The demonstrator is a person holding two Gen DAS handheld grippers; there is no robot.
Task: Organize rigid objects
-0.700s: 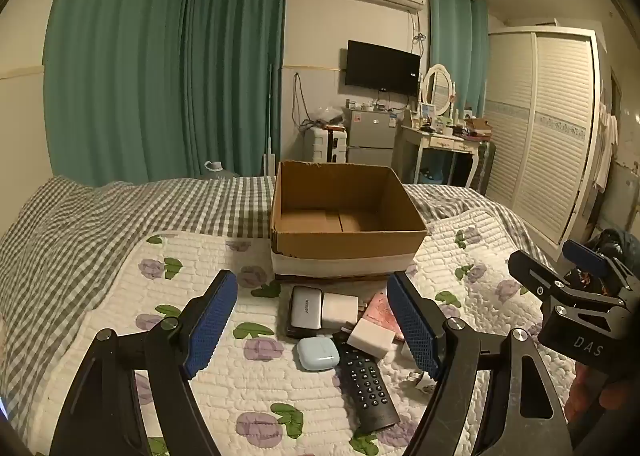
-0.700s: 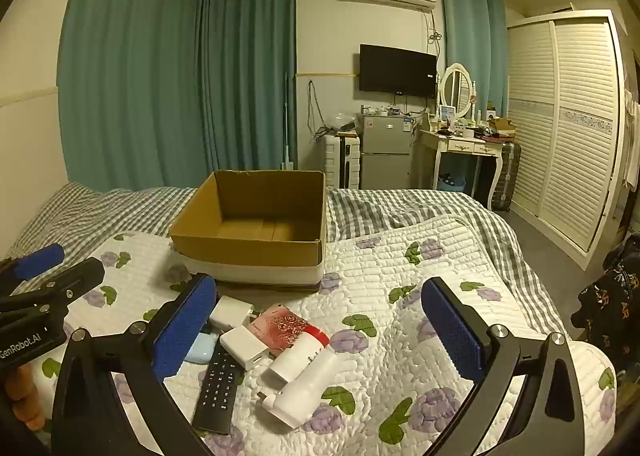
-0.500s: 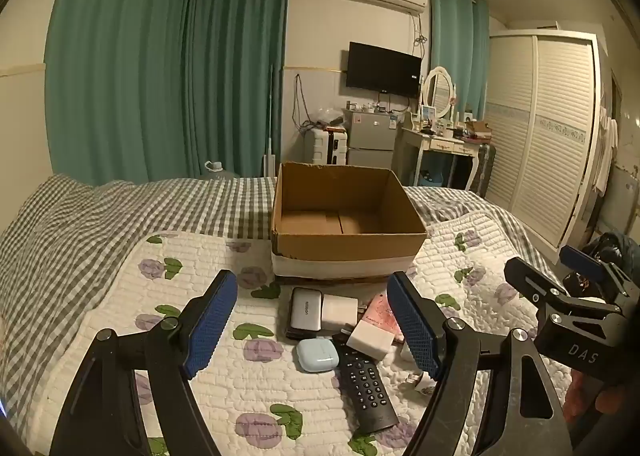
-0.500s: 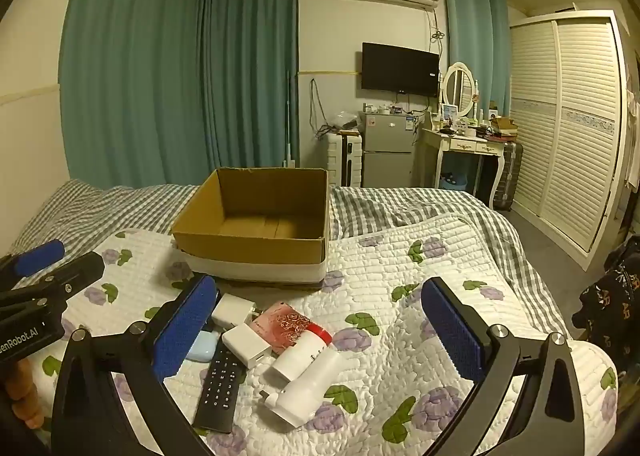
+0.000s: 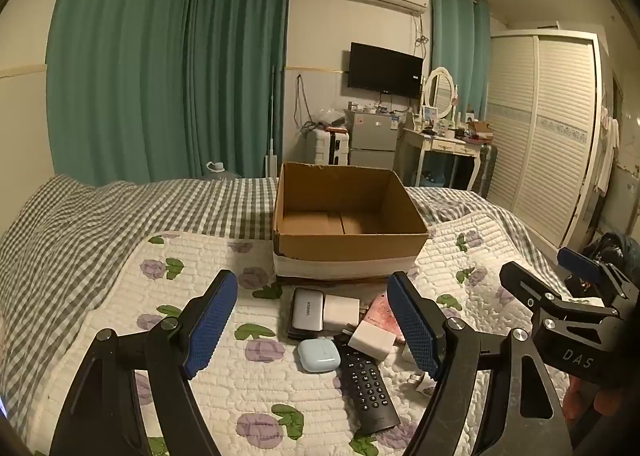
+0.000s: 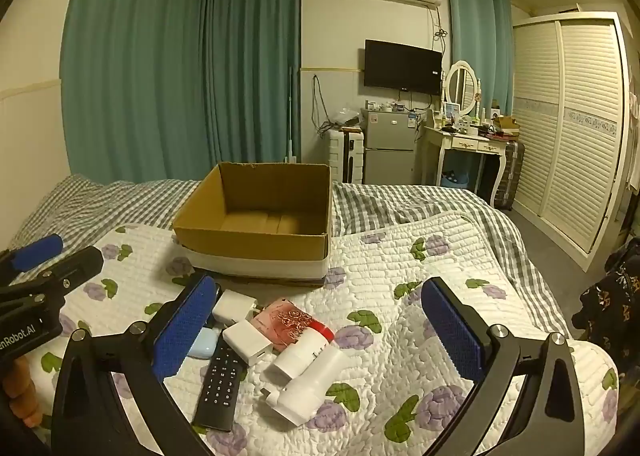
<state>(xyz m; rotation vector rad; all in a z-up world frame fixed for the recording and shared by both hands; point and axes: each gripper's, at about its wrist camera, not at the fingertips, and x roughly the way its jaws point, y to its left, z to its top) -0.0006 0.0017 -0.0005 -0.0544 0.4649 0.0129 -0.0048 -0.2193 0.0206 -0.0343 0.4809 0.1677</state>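
Cardboard box [image 5: 348, 234] sits open-topped, brown, white-banded — both hand-held grippers [image 5: 312, 330] [image 6: 320, 326] spread wide, holding nothing.

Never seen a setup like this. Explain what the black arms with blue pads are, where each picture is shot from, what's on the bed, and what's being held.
No robot here: a person holds a two-finger gripper in each hand, with a fisheye camera on each looking along its fingers. One picture is from the left gripper, the other from the right gripper; each also glimpses the other at its edge. Both are open and hold nothing. On the quilt stands an empty cardboard box. In front of it lie a remote, a pale blue case, white chargers, a grey power bank, a pink packet and two white bottles.
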